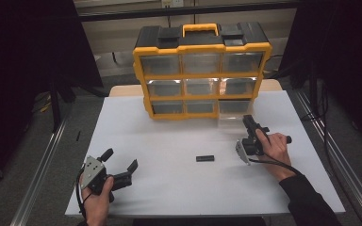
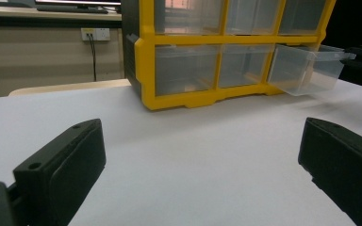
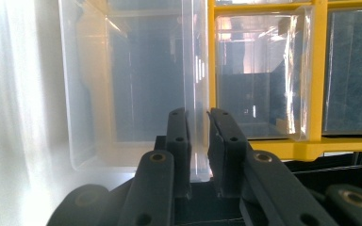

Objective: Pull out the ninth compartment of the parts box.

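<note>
Right gripper pinching the front lip of the clear drawer — in the right gripper view the two black pads sit close together on either side of the thin transparent wall, with only the plastic between them. That drawer is the bottom-right one of the yellow organizer, which stands at the far side of the white table; in the left gripper view the drawer is pulled partway out and juts toward the right hand.

Left gripper spread wide, holding nothing, low over the near-left of the table, well apart from the cabinet. Small black part lies on the table between the two hands.

Handling judgement: drawer looks empty, so light; thin moulded plastic — stiff enough to slide, but smooth and likely slippery under the pads, and the lip could flex or crack if squeezed hard. Best hold is the present one, mid-lip on the front wall, pulling straight along the runners so it does not jam.
</note>
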Demonstrator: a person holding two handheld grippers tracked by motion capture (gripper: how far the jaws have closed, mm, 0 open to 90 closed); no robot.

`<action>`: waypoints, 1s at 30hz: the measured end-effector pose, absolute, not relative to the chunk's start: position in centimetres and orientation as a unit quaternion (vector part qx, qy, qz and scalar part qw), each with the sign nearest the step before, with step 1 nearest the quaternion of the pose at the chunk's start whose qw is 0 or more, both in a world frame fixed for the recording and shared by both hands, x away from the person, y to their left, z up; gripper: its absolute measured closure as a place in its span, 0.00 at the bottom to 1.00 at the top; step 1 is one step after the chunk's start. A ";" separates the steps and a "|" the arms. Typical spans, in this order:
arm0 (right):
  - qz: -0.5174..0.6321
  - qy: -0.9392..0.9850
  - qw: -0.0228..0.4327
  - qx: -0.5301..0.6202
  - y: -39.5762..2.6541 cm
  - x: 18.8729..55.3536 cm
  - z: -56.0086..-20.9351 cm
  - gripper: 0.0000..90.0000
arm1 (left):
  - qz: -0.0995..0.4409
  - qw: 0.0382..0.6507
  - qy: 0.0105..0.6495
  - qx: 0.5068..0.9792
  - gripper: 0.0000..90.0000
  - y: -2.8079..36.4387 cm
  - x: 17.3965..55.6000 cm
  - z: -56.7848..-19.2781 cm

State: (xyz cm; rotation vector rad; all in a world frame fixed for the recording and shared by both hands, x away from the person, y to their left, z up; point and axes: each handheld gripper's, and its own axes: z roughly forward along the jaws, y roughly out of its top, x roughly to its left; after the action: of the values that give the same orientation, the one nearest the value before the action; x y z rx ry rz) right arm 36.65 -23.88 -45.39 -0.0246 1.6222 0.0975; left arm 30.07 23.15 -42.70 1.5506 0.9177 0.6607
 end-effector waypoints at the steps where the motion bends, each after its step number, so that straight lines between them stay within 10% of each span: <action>1: 0.046 0.725 0.688 -0.006 -23.9 36.6 -45.5 0.89 | 0.282 0.572 0.390 0.664 0.02 23.2 30.1 -42.7; 30: 0.047 0.728 0.684 -0.001 -23.7 36.0 -45.5 0.88 | 0.281 0.574 0.391 0.663 0.02 23.1 30.1 -42.7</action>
State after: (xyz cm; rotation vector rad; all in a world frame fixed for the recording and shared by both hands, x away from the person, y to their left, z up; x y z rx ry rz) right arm 35.99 -23.75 -45.52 -0.0029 1.6317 0.1060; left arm 30.07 23.14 -42.70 1.5530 0.9159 0.6595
